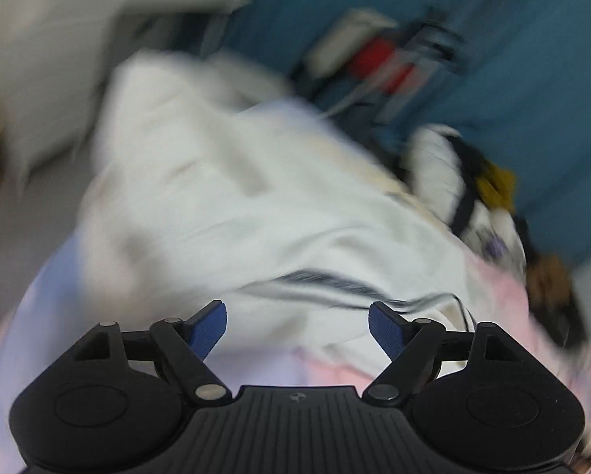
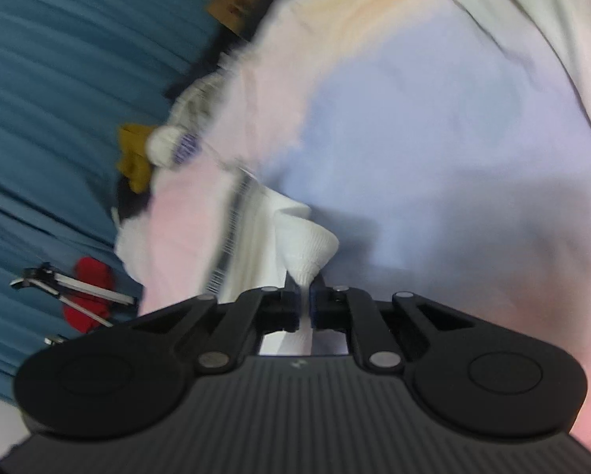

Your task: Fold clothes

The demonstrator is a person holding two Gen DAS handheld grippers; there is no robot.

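Right gripper [image 2: 304,296] pressed together on a pinch of ribbed white knit fabric [image 2: 305,247], the cloth flaring out ahead of the blue pads into a small cone, fine ribs running along it. Just left of that cone, a band of thin dark stripes [image 2: 228,245] across the same white garment, blurred. Beneath and beyond, a soft pastel sheet, pink fading to lavender-blue [image 2: 414,126], smooth and matte, with a cream-white cloth [image 2: 552,19] lying over its upper right. Off the sheet's left edge, pleated teal curtain fabric [image 2: 58,79], a mustard-yellow scrap [image 2: 135,156], a red lump [image 2: 91,272] and thin metal rods [image 2: 74,286]. Left gripper [image 1: 297,326] spread wide, blue ridged pads [image 1: 208,330] apart, nothing between them; hovering just short of the rumpled white garment [image 1: 224,197], which lies heaped ahead and slightly above in the left wrist view, its dark striped band [image 1: 335,282] curving near the fingertips. Heavy motion blur over the whole left wrist view; contact with the cloth not discernible. Pink of the pastel sheet [image 1: 335,371] showing under the garment's near edge.
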